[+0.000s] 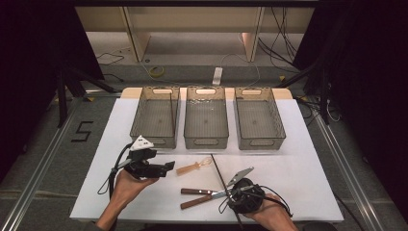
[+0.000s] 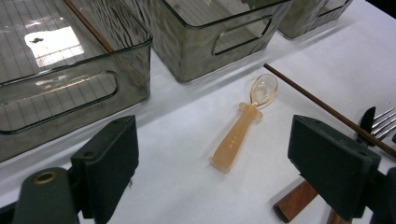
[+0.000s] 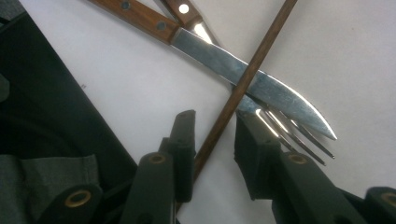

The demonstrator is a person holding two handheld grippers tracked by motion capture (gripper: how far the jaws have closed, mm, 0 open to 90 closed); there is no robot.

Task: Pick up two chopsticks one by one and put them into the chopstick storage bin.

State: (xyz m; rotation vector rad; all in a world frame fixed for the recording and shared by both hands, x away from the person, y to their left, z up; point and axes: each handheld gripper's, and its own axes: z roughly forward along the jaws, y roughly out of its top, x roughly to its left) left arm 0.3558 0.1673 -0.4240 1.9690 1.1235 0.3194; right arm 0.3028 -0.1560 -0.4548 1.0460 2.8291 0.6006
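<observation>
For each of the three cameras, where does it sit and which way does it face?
High view: above the person's side, facing forward and down on the white table; both forearms show.
Left gripper view: rides the left gripper, facing the translucent orange plastic spoon; its open black jaws show.
Right gripper view: rides the right gripper, looking down on the thin brown wooden chopstick between its jaws.
Shared: the chopstick.

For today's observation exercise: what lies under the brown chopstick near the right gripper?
The chopstick crosses over the knife blade, with the fork beneath that blade. White table cover lies below them. The blade and the right gripper hide part of the fork.
</observation>
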